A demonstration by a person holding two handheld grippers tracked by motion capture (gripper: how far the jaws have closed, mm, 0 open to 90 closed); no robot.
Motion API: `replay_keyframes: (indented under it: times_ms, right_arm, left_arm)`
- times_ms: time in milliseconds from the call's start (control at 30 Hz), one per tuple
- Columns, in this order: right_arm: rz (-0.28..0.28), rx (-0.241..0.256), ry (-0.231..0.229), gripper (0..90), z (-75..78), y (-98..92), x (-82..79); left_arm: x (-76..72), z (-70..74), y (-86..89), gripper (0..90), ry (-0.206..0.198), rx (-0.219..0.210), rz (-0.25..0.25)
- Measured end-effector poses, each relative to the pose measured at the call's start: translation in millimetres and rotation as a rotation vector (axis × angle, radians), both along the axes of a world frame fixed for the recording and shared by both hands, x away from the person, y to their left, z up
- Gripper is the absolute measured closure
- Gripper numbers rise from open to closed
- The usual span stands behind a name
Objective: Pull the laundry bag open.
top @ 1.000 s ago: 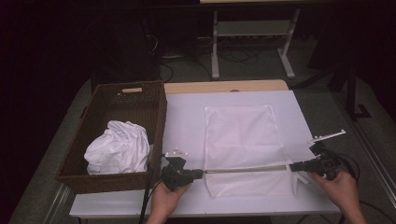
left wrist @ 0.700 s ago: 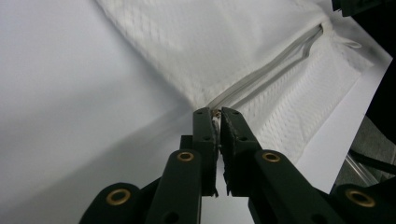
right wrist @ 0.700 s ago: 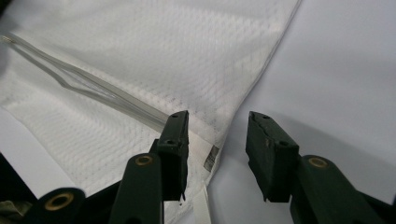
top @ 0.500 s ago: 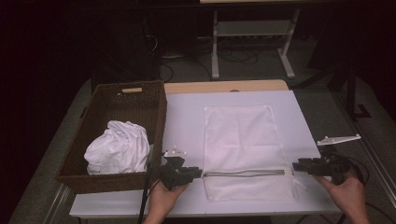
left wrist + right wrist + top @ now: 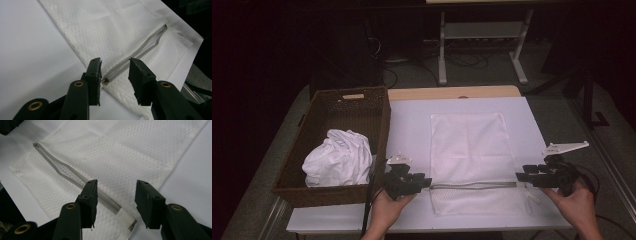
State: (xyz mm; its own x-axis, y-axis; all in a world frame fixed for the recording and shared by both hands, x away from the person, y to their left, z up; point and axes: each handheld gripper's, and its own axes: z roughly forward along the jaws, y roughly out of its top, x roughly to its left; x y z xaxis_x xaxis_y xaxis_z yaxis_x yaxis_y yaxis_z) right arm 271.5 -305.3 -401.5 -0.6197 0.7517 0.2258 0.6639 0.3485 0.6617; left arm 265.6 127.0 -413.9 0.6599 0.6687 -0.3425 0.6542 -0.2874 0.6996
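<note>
Both grippers have let go of the zipper and drawn back outward; the mesh laundry bag (image 5: 472,155) lies flat mid-table beside the wicker basket (image 5: 377,120) of white clothes (image 5: 339,157). Left gripper (image 5: 115,72) and right gripper (image 5: 115,195) gape empty; zipper (image 5: 474,185) partly unzipped, loading remains

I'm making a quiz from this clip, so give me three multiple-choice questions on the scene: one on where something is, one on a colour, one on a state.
1. Where is the crumpled white cloth?
A. In the wicker basket
B. On the mesh bag
C. On the floor

2. What colour is the mesh laundry bag?
A. Blue
B. White
C. Black

3. How do the jaws of the left gripper stand?
A. Shut on the zipper
B. Shut on the cloth
C. Open

Answers: 1 A, the cloth lies inside the basket's walls. 2 B, the mesh is white throughout. 3 C, the zipper shows through the gap between the jaws.
</note>
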Motion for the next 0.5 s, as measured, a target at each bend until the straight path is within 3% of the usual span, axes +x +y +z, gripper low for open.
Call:
replay_keyframes:
  times_ms: [333,500]
  right_arm:
    - [0.087,-0.011,-0.049,49.3,7.1,22.2,5.6]
    - [0.131,-0.018,-0.096,46.2,8.5,31.2,10.0]
  left_arm:
    - [4.8,8.0,-6.6,51.4,-0.019,-0.017,-0.032]
    - [6.6,13.1,-9.8,47.5,-0.036,-0.020,-0.047]
